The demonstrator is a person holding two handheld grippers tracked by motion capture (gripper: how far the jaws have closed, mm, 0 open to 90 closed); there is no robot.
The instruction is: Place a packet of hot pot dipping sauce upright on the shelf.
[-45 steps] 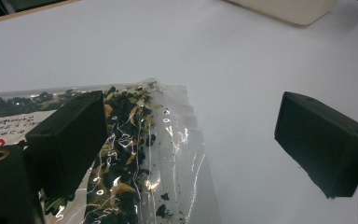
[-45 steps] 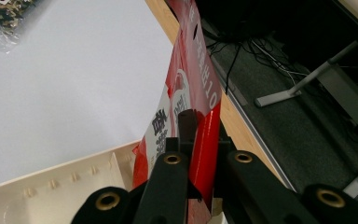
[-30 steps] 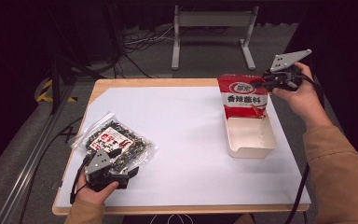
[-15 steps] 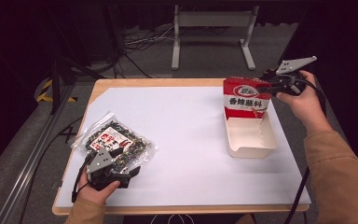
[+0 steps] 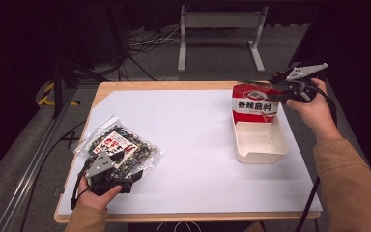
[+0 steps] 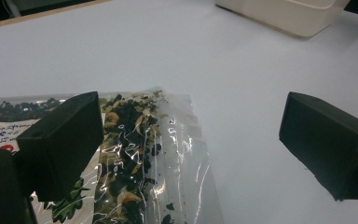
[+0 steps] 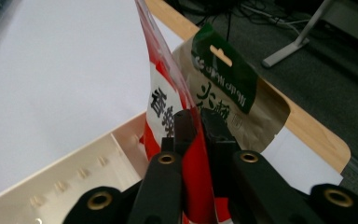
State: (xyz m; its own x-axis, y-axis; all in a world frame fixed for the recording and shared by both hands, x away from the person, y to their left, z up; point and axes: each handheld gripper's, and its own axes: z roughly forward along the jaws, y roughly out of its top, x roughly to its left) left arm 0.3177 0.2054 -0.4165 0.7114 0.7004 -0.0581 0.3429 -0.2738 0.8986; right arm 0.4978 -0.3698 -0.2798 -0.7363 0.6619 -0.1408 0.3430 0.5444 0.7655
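Observation:
A red packet (image 5: 253, 104) with black characters stands upright in the far end of a cream tray (image 5: 261, 145). My right gripper (image 5: 266, 93) holds its top edge from the right. In the right gripper view the jaws (image 7: 199, 123) have just been opening slightly, and the red packet (image 7: 161, 107) is still pinched between them. A brown paper packet with a green header (image 7: 242, 107) stands just behind it. My left gripper (image 5: 125, 178) rests open at the near left, over a clear bag of dark dried mix (image 5: 125, 145). In the left gripper view one jaw is above the bag (image 6: 135, 154) and the other above bare sheet.
A white sheet (image 5: 188, 135) covers the wooden table, whose edge (image 5: 174, 85) shows at the back. The tray (image 7: 74, 172) is bare at its near end. A metal stand (image 5: 220, 34) and cables lie on the floor beyond the table.
The right gripper has come down and swung the red packet from leaning over the tray to upright in its far end. The left gripper and the clear bag have not moved.

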